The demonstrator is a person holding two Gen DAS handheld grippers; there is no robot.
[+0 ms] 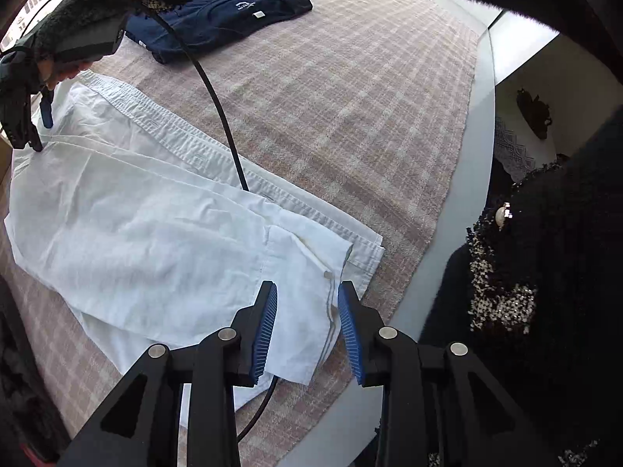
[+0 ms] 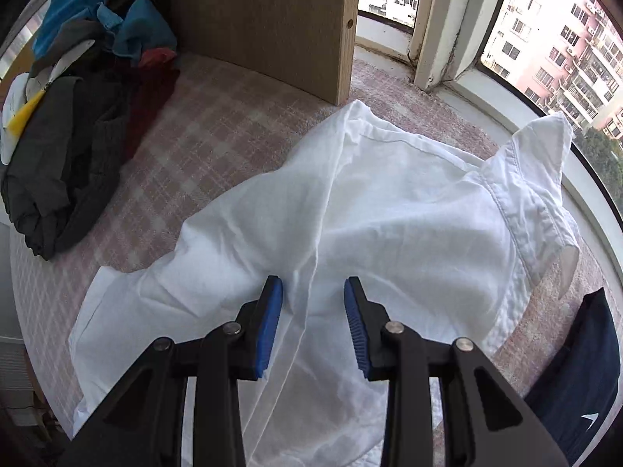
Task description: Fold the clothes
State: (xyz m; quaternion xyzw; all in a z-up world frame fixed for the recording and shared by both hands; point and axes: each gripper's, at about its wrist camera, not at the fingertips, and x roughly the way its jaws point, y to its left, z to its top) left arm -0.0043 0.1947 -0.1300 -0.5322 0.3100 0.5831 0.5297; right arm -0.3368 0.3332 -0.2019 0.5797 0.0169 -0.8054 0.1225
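A white shirt (image 1: 136, 214) lies spread on the pink plaid cloth (image 1: 350, 97). My left gripper (image 1: 307, 292) hangs open just over the shirt's near corner, by a cuff and seam, and its blue pads stand apart from the fabric. The right wrist view shows the same shirt (image 2: 389, 214) with its collar raised at the right. My right gripper (image 2: 313, 284) is open, its pads straddling a long fold ridge without pressing on it. In the left wrist view the right gripper (image 1: 43, 132) appears at the far left, held by a hand, tips at the shirt's far end.
A folded navy garment (image 1: 222, 15) lies at the cloth's far end, also seen as navy fabric (image 2: 584, 369). A pile of dark, blue and red clothes (image 2: 78, 116) sits left of a wooden panel (image 2: 253, 19). A black cable (image 1: 218, 105) crosses the shirt. A person's black jacket (image 1: 545, 272) borders the grey table edge (image 1: 447, 272).
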